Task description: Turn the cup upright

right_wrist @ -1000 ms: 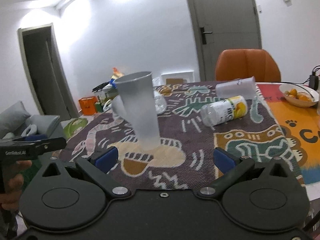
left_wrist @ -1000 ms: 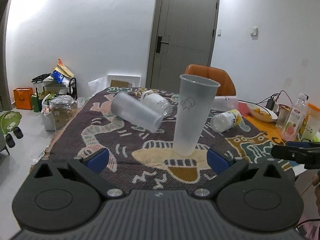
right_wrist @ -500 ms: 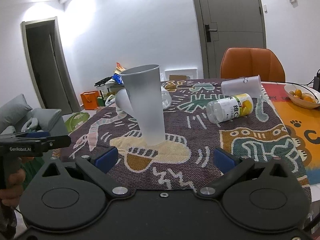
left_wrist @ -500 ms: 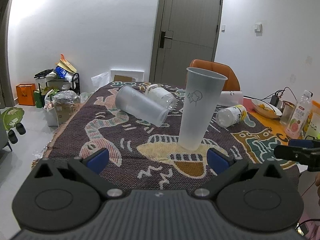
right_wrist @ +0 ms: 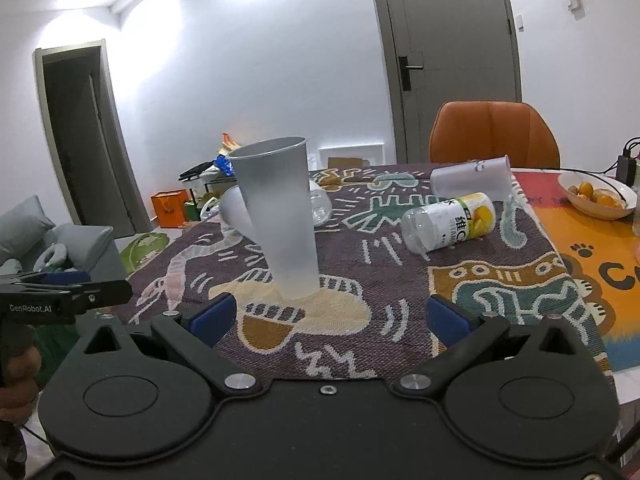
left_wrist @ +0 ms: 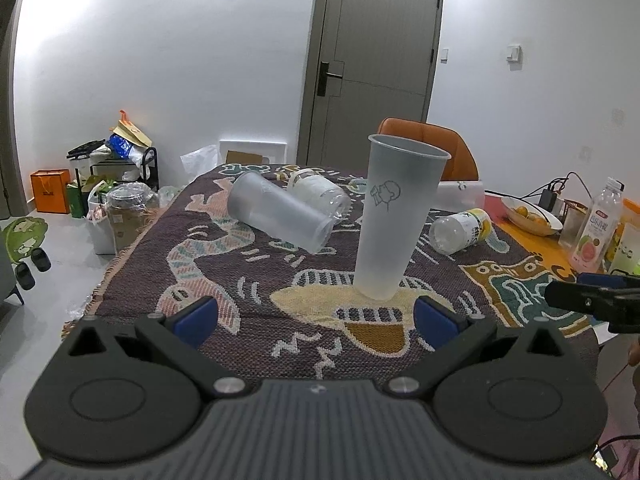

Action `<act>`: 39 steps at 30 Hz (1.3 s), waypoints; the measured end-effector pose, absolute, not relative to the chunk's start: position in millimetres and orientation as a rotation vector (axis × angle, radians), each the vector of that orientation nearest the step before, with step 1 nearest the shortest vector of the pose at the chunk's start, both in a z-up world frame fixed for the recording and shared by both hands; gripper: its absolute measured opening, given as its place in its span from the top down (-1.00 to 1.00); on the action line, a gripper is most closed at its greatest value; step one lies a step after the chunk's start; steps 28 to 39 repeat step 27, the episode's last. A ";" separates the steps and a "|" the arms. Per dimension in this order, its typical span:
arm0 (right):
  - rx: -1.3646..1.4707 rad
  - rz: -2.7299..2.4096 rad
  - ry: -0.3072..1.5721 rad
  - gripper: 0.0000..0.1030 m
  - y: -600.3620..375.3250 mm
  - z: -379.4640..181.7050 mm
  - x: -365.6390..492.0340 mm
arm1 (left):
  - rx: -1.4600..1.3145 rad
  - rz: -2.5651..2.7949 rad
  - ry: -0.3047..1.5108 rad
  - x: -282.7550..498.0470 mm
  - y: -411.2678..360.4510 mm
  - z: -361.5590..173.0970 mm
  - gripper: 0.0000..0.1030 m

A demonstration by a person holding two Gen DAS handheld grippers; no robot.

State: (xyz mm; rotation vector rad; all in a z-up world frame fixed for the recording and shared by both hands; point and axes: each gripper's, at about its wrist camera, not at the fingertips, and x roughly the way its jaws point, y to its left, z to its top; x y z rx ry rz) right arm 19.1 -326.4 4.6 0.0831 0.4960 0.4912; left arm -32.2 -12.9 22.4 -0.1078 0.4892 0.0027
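1. Frosted translucent plastic makes up the cup (left_wrist: 400,224), which stands upright, mouth up, on the patterned cloth (left_wrist: 224,288) covering the counter (right_wrist: 592,280); a small line drawing shows on its side in the left wrist view.
2. The cup (right_wrist: 280,220) rests on a cream patch of the cloth's pattern, free of both grippers.
3. The left gripper (left_wrist: 316,316) sits low at the near edge of the counter, its jaws spread wide with nothing between them; the cup stands just beyond the gap, nearer the right finger.
4. The right gripper (right_wrist: 328,320) is likewise spread wide and holds nothing; the cup stands just beyond it, nearer its left finger.
5. Each gripper shows at the edge of the other's view: the right one at the right edge of the left wrist view, the left one at the left edge of the right wrist view.
6. A second frosted cup (left_wrist: 280,216) lies on its side behind and to the left of the upright one, with a clear jar (left_wrist: 320,194) on its side just behind it.
7. A bottle with a yellow label (right_wrist: 448,220) lies on its side to the right of the cup, and a third frosted cup (right_wrist: 472,180) lies on its side farther back.
8. A white bowl of small orange fruit (right_wrist: 596,196) sits on the orange mat (right_wrist: 600,256) at the right of the counter.
9. An orange chair (right_wrist: 492,136) stands at the far side of the counter, before a grey door (left_wrist: 376,64).
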 end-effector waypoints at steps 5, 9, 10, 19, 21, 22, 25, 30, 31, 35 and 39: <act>0.097 0.486 0.505 -1.00 -329.8 1.1 22.5 | -0.119 0.011 0.494 -28.4 -15.2 22.2 -1.00; 0.099 0.488 0.500 -1.00 -330.5 1.7 22.5 | -0.093 0.001 0.491 -28.9 -19.4 20.5 -1.00; 0.097 0.488 0.496 -1.00 -329.9 2.2 22.2 | -0.091 0.000 0.492 -28.7 -19.4 20.0 -1.00; 0.091 0.485 0.480 -1.00 -330.1 2.5 21.4 | -0.082 0.013 0.495 -31.2 -21.4 25.0 -1.00; 0.088 0.485 0.481 -1.00 -329.1 2.3 21.0 | -0.079 0.014 0.495 -30.9 -22.2 25.4 -1.00; 0.086 0.488 0.481 -1.00 -328.2 2.2 20.5 | -0.074 0.017 0.492 -31.3 -22.6 25.5 -1.00; 0.080 0.492 0.487 -1.00 -325.9 0.8 20.4 | -0.068 0.012 0.493 -31.1 -23.7 25.6 -1.00; 0.078 0.495 0.491 -1.00 -324.8 -0.6 20.3 | -0.073 0.009 0.497 -30.4 -23.4 25.6 -1.00; 0.078 0.495 0.491 -1.00 -324.8 -0.6 20.3 | -0.073 0.009 0.497 -30.4 -23.4 25.6 -1.00; 0.078 0.495 0.491 -1.00 -324.8 -0.6 20.3 | -0.073 0.009 0.497 -30.4 -23.4 25.6 -1.00; 0.078 0.495 0.491 -1.00 -324.8 -0.6 20.3 | -0.073 0.009 0.497 -30.4 -23.4 25.6 -1.00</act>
